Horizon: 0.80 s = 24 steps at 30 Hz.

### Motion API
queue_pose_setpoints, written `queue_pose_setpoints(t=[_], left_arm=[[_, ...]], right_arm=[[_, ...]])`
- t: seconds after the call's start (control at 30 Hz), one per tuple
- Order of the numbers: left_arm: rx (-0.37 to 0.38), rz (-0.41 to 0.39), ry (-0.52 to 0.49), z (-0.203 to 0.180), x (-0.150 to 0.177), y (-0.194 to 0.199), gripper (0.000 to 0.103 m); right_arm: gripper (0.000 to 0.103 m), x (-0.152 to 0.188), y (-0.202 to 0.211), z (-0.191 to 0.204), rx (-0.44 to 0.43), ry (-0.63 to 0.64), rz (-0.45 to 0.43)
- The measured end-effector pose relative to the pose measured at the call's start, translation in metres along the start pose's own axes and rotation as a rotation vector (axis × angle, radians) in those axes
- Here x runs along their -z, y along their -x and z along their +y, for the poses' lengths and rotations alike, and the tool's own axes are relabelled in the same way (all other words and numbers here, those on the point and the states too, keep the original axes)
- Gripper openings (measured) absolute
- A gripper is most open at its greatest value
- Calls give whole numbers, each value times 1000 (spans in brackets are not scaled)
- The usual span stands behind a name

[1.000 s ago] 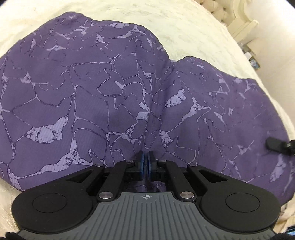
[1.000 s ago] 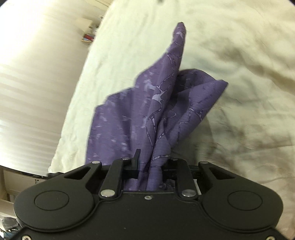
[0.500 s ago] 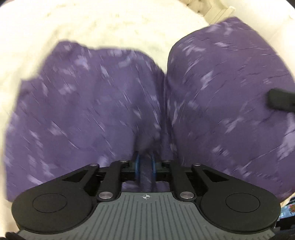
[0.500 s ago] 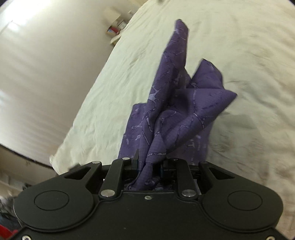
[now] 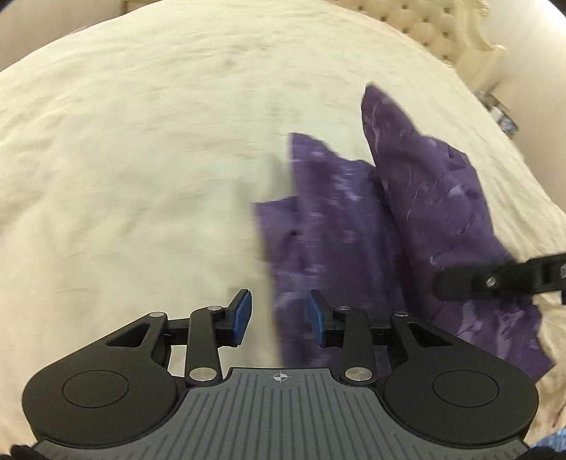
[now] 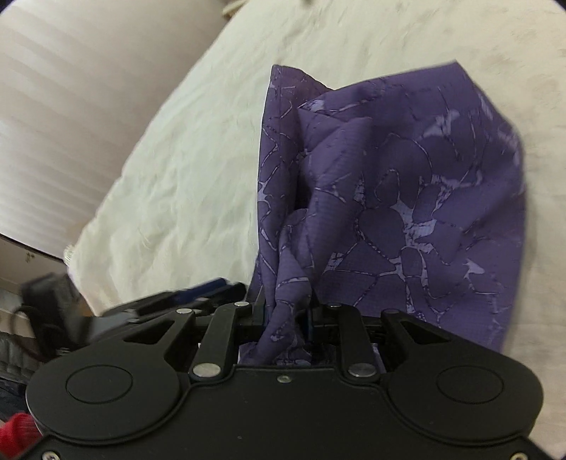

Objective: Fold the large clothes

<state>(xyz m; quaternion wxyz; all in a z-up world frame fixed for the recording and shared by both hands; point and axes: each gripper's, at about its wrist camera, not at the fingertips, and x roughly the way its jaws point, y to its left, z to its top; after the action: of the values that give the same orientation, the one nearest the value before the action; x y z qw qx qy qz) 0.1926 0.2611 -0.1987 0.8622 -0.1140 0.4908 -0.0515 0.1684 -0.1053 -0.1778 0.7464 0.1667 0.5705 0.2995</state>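
In the left wrist view the bed (image 5: 141, 148), covered in a cream sheet, fills the left and middle of the frame. At the bottom centre the left gripper (image 5: 279, 313) has its jaws parted, having just been opening. Its blue pads (image 5: 242, 311) stand apart with bare sheet showing in the left part of the gap. The cloth (image 5: 353, 219), purple with a pale cracked pattern, hangs and lies right of centre. Its blurred left edge crosses behind the right part of the gap, but neither pad presses on it, so the left jaws are released. Further right the cloth rises in a taller fold towards the upper right. At the right edge the right gripper (image 5: 495, 276) enters as a dark bar lying across the cloth. A tufted headboard (image 5: 438, 32) shows at the top right.

In the right wrist view a pale striped wall (image 6: 70, 106) fills the upper left, with the bed (image 6: 184, 184) below it. At the lower left the left gripper (image 6: 198, 293) shows as a blurred dark shape just beside the right one. At bottom centre the right gripper (image 6: 286, 315) is clenched on a gathered bunch of the cloth (image 6: 406, 212). The cloth fans up and out to the right from the jaws, lifted over the sheet.
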Motion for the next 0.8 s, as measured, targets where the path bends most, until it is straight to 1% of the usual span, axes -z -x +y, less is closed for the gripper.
queue_pose_setpoints(t=[0.13,0.23,0.37,0.43,0.5,0.53,0.6,0.67,0.7,0.77,0.8], left_arm=[[-27,8,30,15,-2,2,34],[-31,6,39,22,-3,6,34],[-25,-4,47,22,-7,11,34],[-24,-14,47,21,-9,14,34],[-24,-34,52,19,-10,19,34],[-22,-46,55,18,-12,23,34],[-13,-74,51,15,-19,29,35],[-3,-104,25,9,-23,34,36],[2,-114,10,6,-26,35,39],[20,-137,-25,-5,-29,40,43],[34,-148,-45,-11,-30,43,43]], right_arm=[[31,2,-24,11,35,34,41],[33,0,-41,19,49,39,60],[35,4,-46,17,33,40,67],[39,5,-46,13,15,25,67],[50,6,-41,2,-19,-1,63],[53,5,-32,-10,-43,-17,54],[60,7,-21,-18,-79,-26,20],[61,11,-4,-24,-105,-30,-20],[61,14,9,-28,-116,-38,-51],[61,14,33,-38,-126,-54,-109],[61,16,47,-44,-127,-58,-140]])
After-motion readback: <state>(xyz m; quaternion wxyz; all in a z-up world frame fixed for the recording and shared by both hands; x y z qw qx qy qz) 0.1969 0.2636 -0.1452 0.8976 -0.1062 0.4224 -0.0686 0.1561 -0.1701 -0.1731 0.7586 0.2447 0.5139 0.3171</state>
